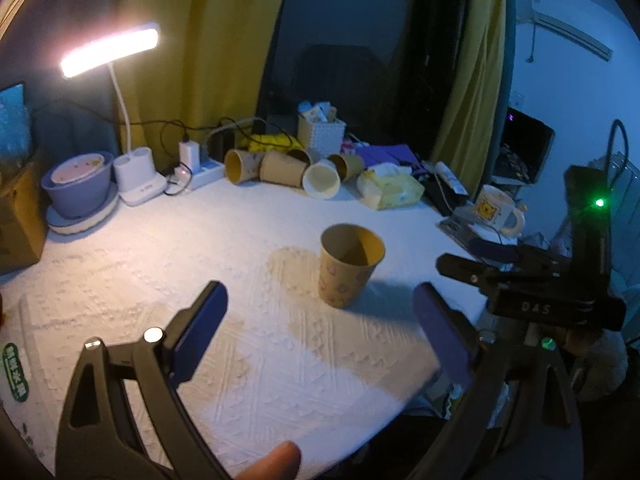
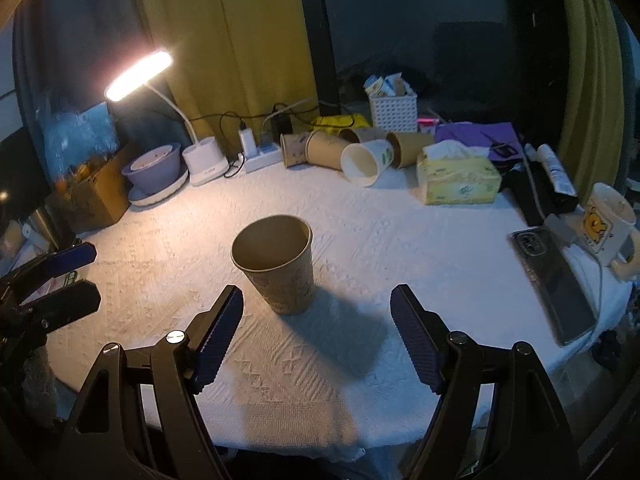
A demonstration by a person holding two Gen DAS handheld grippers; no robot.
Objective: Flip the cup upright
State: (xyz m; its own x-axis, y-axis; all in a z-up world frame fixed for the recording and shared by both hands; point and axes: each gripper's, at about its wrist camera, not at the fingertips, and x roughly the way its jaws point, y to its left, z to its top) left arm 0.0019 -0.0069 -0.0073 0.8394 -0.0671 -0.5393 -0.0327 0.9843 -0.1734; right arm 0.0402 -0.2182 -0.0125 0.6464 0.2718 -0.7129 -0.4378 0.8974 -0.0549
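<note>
The brown paper cup [image 2: 276, 264] stands upright on the white textured tablecloth [image 2: 360, 240], mouth open to the ceiling, roughly in the middle of the table. It throws a long shadow toward the near right edge, away from the lit desk lamp [image 2: 138, 76] at the back left.

The right gripper [image 2: 316, 328] hangs just short of the cup with its jaws spread wide and nothing between them; the cup sits a little beyond and left of the gap, touching neither blue pad. The left gripper [image 1: 320, 332] is also wide open and empty, held back from the cup, which appears ahead of it and slightly to the right. In the left wrist view the right gripper's black body shows at the far right with a green light on it, and a fingertip [image 1: 276, 462] of the person pokes in at the bottom edge.

Along the back of the table lies a heap of more paper cups on their sides [image 2: 340, 148], brown ones and a white one [image 2: 366, 162] with its mouth toward us. Beside them sits a yellow tissue pack [image 2: 458, 178], and behind them a white lattice basket [image 2: 394, 110] stuffed with small packets. A power strip [image 2: 262, 156] with chargers rests near the lamp's base, next to a purple bowl [image 2: 152, 166] on a plate. At the right edge a phone [image 2: 554, 280] lies flat, with a cartoon mug [image 2: 608, 222] just behind it; I think a cable runs between them, though the dim light makes that hard to tell. Yellow curtains [image 2: 224, 40] hang behind everything.
</note>
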